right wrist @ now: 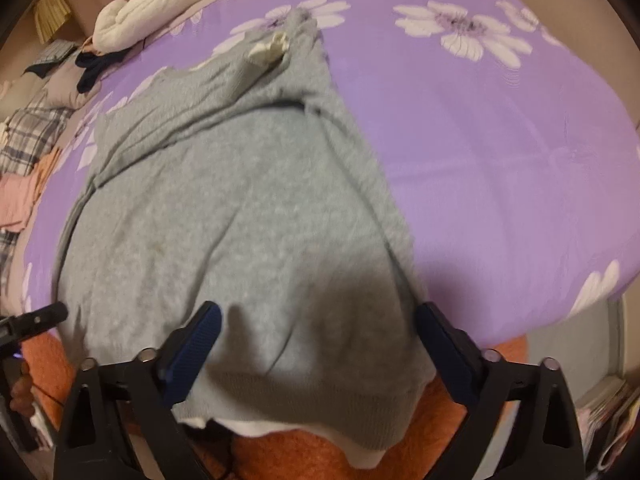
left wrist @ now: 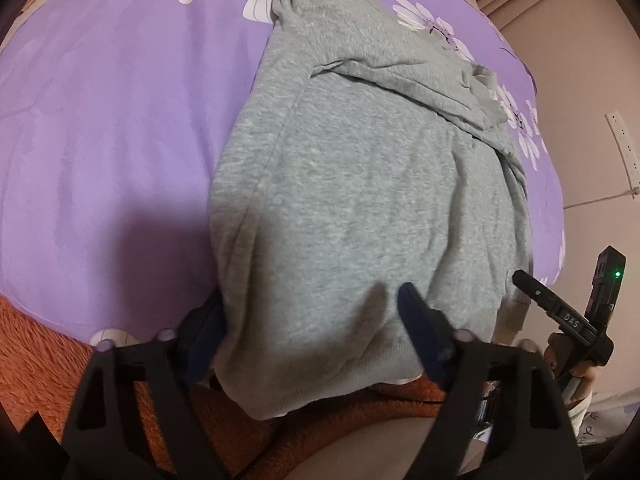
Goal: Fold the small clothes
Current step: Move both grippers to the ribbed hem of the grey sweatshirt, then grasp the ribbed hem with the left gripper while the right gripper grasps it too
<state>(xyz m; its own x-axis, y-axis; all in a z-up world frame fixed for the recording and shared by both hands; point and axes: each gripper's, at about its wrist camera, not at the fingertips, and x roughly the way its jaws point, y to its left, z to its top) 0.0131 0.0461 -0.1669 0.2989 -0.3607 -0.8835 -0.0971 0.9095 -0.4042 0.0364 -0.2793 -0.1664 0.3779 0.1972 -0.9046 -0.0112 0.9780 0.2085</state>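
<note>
I see a grey sweater [left wrist: 360, 184] lying spread on a bed covered by a purple sheet [left wrist: 120, 140] printed with white flowers; the sweater's hem hangs over the near edge of the sheet onto an orange fleece blanket [left wrist: 36, 364]. In the left wrist view, my left hand-held gripper [left wrist: 308, 320] straddles the near left corner of the sweater: its left finger sits at the sweater's side edge, partly behind the fabric, and its right finger rests over the cloth near the hem. The jaws stand spread, with fabric between them, and the pads do not press together on it. In the right wrist view, my right hand-held gripper [right wrist: 320, 328] straddles the near right corner the same way, one blue pad over the cloth and the other just outside the sweater's right edge; its jaws are also spread wide with cloth between them and no pinch visible. A sleeve of the sweater [right wrist: 192, 92] lies folded across the upper body, with a pale cuff [right wrist: 270, 50] showing near the collar. A pile of other clothes [right wrist: 32, 136] lies at the far left of the bed, beside a rolled white cloth [right wrist: 160, 4].
</note>
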